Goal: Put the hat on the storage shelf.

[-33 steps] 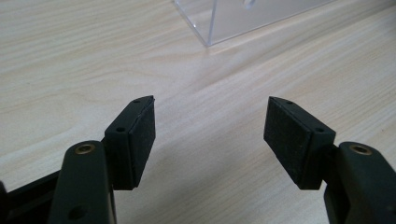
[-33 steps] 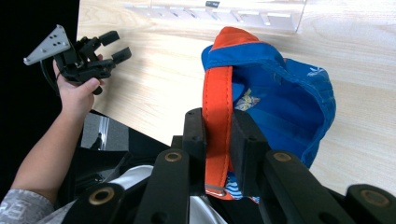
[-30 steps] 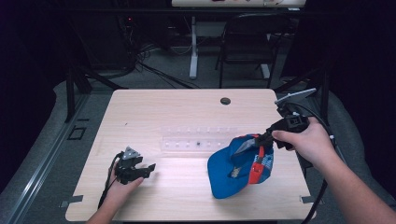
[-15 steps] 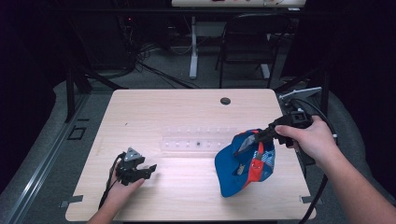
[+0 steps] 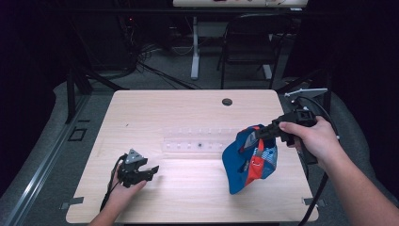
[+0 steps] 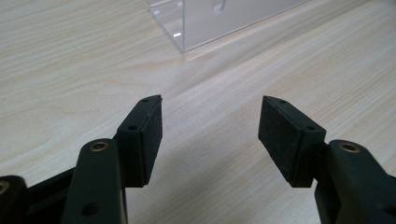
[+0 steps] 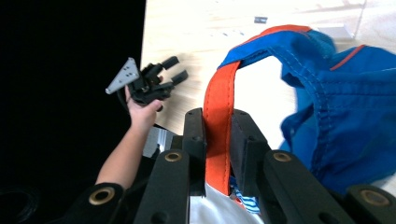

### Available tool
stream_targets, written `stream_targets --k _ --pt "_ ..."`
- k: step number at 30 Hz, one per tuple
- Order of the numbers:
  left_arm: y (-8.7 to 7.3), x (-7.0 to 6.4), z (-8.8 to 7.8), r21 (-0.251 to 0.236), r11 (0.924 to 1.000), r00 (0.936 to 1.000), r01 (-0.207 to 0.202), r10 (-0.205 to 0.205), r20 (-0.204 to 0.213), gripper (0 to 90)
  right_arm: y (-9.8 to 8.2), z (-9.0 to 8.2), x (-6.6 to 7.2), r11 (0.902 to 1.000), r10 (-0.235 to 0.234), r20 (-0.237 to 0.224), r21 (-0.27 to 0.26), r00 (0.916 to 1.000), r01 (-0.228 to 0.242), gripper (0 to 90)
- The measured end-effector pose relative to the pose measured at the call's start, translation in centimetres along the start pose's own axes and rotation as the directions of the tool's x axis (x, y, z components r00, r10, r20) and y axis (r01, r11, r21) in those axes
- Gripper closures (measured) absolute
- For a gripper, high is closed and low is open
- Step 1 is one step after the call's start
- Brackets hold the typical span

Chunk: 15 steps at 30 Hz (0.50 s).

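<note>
A blue cloth item with an orange strap hangs over the table's right side. My right gripper is shut on that strap; in the right gripper view the orange strap runs between the pads of my right gripper, and the blue cloth bunches to the right. My left gripper rests near the front left of the table. In its own view my left gripper is open over bare wood, its jaws having just closed a little on nothing.
A clear plastic rack lies across the middle of the wooden table, and its corner sits ahead of my left gripper. A dark round hole marks the far edge. A chair and cables stand beyond.
My right gripper has drawn the blue cloth item up and slightly to the right, so it hangs more freely. The left hand has stayed put.
</note>
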<state>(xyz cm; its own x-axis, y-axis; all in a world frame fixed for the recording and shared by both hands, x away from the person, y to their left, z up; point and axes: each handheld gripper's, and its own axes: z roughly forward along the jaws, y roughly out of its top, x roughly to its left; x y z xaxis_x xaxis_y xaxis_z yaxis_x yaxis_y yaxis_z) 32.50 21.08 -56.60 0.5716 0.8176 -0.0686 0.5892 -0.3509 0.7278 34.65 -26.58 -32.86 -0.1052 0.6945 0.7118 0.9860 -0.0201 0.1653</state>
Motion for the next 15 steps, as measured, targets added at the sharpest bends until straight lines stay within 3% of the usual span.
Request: stream_targets --k 8,15 --pt "0.03 0.09 -0.09 -0.004 1.0000 1.0000 0.000 0.000 -0.004 40.0 0.43 -0.51 0.24 0.9989 0.012 -0.057 -0.045 0.9983 -0.015 77.7" --pt "0.08 -0.30 -0.09 -0.014 0.9999 1.0000 -0.007 0.007 0.001 40.3 0.82 -0.33 0.78 0.9985 0.004 -0.099 -0.053 0.9951 -0.010 77.7"
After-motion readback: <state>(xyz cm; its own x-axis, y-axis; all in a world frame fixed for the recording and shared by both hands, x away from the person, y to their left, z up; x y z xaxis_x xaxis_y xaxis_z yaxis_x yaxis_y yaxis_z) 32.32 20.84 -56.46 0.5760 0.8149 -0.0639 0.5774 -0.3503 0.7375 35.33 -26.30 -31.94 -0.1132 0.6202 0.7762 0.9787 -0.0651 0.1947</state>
